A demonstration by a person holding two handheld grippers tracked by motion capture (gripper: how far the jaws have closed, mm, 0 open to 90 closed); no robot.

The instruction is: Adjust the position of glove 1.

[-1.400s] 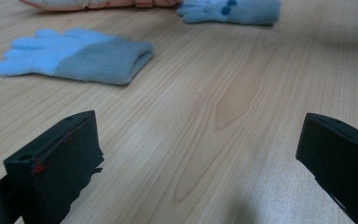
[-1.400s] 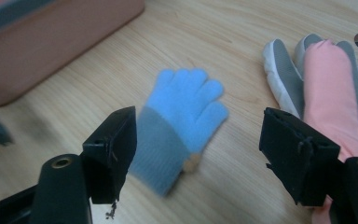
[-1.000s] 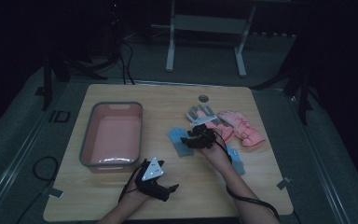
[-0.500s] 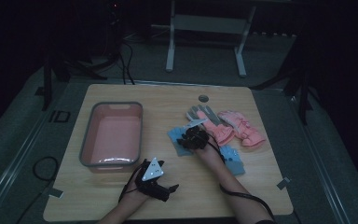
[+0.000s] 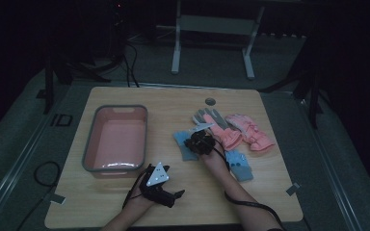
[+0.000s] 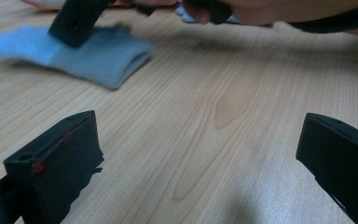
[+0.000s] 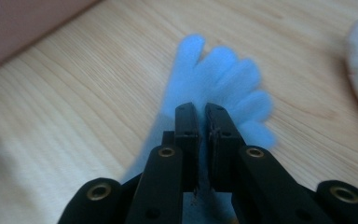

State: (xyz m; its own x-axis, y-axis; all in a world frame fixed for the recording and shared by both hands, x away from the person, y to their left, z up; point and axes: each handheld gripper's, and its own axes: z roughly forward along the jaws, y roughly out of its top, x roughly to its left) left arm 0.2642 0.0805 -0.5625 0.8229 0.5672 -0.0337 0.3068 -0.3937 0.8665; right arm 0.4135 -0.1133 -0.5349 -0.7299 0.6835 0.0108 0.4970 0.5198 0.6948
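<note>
Your right hand-held gripper (image 7: 202,135) has just been closing and now pinches the blue glove (image 7: 216,81) mid-bench; your left hand-held gripper (image 5: 160,185) idles released near the front edge.

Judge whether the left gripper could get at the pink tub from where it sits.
Probably yes: the left gripper rests with jaws open just below the pink tub, with bare table between them and nothing blocking.
</note>
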